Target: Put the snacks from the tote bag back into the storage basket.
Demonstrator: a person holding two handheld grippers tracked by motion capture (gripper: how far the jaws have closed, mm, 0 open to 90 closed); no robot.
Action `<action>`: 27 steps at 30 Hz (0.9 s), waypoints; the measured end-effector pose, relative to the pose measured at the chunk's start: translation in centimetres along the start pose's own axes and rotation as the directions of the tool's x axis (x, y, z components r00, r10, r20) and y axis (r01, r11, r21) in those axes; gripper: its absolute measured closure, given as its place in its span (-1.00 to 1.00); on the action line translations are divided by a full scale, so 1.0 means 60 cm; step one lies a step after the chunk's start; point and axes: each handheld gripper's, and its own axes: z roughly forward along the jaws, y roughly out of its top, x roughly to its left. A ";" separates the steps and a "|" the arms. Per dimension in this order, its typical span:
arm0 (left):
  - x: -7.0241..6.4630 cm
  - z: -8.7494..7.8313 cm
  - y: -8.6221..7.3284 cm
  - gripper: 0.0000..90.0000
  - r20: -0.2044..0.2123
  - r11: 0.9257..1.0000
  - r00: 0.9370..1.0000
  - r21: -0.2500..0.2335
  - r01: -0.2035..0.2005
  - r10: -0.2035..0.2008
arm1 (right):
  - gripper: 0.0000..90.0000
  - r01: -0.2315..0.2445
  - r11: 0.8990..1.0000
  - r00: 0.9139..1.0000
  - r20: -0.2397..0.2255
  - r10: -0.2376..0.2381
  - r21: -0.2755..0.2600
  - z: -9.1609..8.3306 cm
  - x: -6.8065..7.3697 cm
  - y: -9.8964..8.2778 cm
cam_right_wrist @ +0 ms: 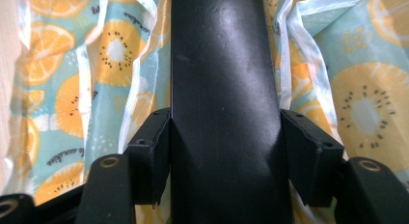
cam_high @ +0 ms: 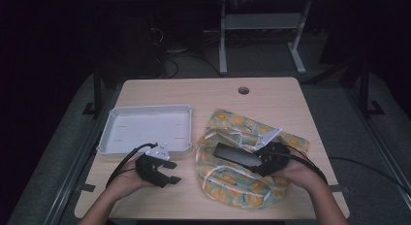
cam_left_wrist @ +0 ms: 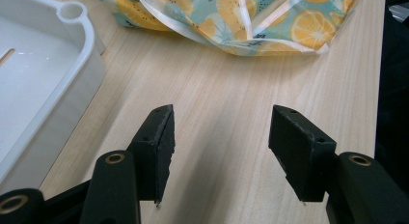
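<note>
Here, one wooden table [cam_high: 208, 96] carries one fruit-print cloth bag [cam_high: 232, 184], one white tray [cam_high: 145, 125], one long black object [cam_high: 236, 155] and two grippers, each held in one of the person's hands. The bag lies crumpled on the near right part of the table, and the tray sits to its left, just apart from it. The black object lies on top of the bag with its long axis running left to right; its free end points left toward the tray, and its right end sits in the right gripper [cam_high: 261, 159]. The right gripper view shows what the high view cannot: both pads press against the sides of the black object [cam_right_wrist: 224, 113], so the jaws grip it, with the cloth bag [cam_right_wrist: 96, 89] spread beneath. The left gripper [cam_high: 169, 171] hovers near the table's front edge, just in front of the tray. The left gripper view shows its jaws standing open over bare wood, with the tray's corner [cam_left_wrist: 72, 14] at left and the bag's edge [cam_left_wrist: 231, 21] beyond.
</note>
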 end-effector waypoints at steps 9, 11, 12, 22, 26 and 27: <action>0.000 0.002 0.000 -0.08 0.002 1.000 1.000 0.002 -0.005 0.005 | -0.08 0.012 1.000 1.000 -0.014 -0.012 0.006 -0.001 0.001 0.002; 0.000 0.002 0.000 -0.08 0.004 1.000 1.000 0.003 -0.007 0.007 | -0.08 -0.001 1.000 1.000 -0.019 0.001 -0.003 -0.005 0.001 0.003; 0.000 0.002 -0.001 -0.08 0.004 1.000 1.000 0.002 -0.006 0.006 | -0.08 -0.004 1.000 1.000 -0.019 0.004 -0.007 -0.008 0.001 0.003; -0.001 0.004 0.000 -0.09 0.010 1.000 1.000 -0.002 -0.005 0.005 | -0.08 -0.037 0.998 0.999 -0.024 0.036 -0.044 -0.038 0.002 0.005; -0.001 0.005 0.001 -0.09 0.012 1.000 1.000 -0.003 -0.004 0.004 | -0.07 -0.030 0.998 0.999 -0.014 0.030 -0.053 -0.045 0.002 0.007; -0.001 0.005 0.001 -0.09 0.013 1.000 1.000 -0.003 -0.004 0.004 | -0.07 -0.030 0.998 0.999 -0.014 0.029 -0.054 -0.047 0.002 0.008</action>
